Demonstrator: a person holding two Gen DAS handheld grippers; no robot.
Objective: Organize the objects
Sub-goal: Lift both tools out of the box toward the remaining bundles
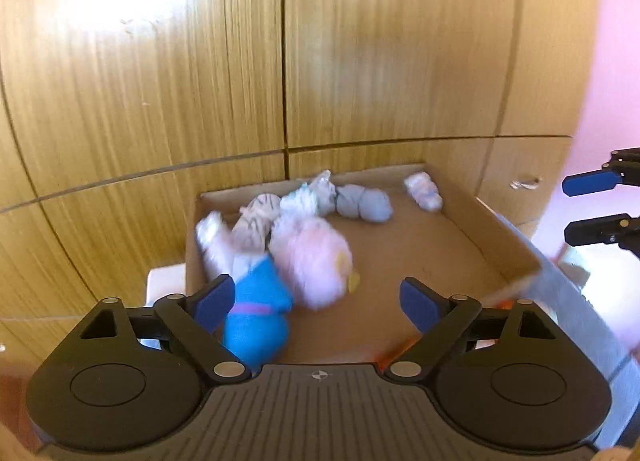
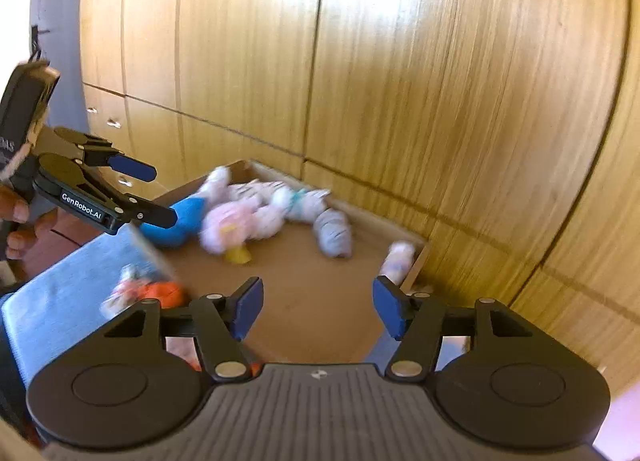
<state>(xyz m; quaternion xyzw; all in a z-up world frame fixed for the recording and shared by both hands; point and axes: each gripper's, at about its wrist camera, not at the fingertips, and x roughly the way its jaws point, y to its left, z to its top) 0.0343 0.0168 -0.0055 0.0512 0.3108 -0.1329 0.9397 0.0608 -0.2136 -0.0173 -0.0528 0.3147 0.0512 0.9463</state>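
Both the left gripper (image 1: 318, 303) and right gripper (image 2: 318, 309) gape empty above the cardboard box (image 1: 496, 229); only the right view shows an orange toy (image 2: 160, 291).

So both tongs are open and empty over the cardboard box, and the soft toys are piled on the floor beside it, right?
Not quite. The soft toys lie inside the cardboard box, not on the floor beside it; the left wrist view shows them bunched along its far and left walls. The rest holds: the left tongs and right tongs are open with nothing between them.
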